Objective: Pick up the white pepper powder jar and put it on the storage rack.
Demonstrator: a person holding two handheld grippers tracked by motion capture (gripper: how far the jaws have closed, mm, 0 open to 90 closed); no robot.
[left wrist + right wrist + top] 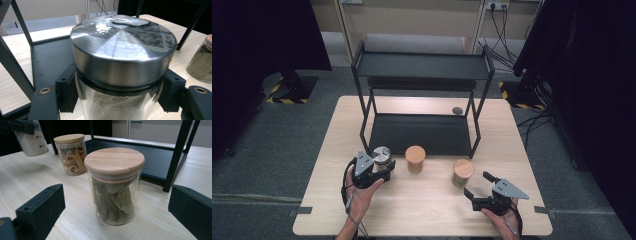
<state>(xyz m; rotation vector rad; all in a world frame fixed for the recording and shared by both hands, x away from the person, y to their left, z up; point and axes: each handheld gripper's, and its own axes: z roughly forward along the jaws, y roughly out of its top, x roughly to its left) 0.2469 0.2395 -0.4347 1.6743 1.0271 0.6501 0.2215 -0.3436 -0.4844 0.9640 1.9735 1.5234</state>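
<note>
A glass jar with a steel lid [120,50] holds pale powder, and my left gripper [117,100] is shut on its glass body just under the lid. In the high view this jar [381,155] and the left gripper [384,167] are at the rack's front left corner. In the right gripper view the jar [31,140] hangs slightly above the table. My right gripper [116,192] stands open, its jaws wide on either side of a wooden-lidded jar of bay leaves [113,185], not touching it. In the high view the right gripper [476,183] sits just in front of that jar [462,171].
A wooden-lidded jar of cinnamon sticks [415,159] stands between the two other jars. A black two-tier metal rack [422,67] takes up the back half of the table, its lower tray [419,132] bare. A small dark disc [457,110] lies behind the rack's right leg.
</note>
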